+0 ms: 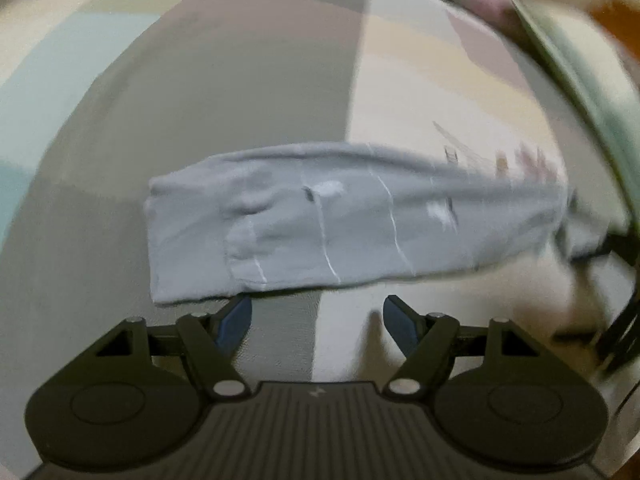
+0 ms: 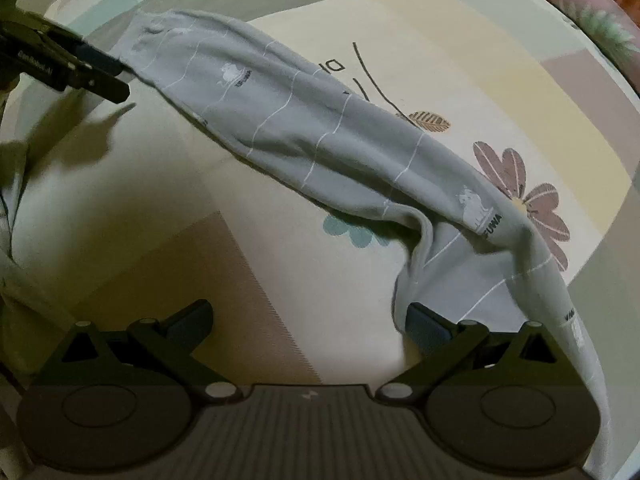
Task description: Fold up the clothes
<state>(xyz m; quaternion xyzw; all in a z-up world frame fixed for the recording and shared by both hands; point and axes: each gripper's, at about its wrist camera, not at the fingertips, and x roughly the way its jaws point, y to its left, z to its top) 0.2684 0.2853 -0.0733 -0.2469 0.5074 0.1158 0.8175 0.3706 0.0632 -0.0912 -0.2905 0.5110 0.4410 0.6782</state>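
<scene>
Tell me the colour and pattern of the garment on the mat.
The garment is light grey with thin white wavy lines and small white animal prints; the right wrist view shows it best.

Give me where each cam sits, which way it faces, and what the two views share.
Left wrist: on the left tongs, looking along its open fingers at the grey garment on the patterned bedspread.
Right wrist: on the right tongs, open, facing along the garment; the cloth drapes over its right finger; left tongs show upper left.
Shared: garment, bedspread.
</scene>
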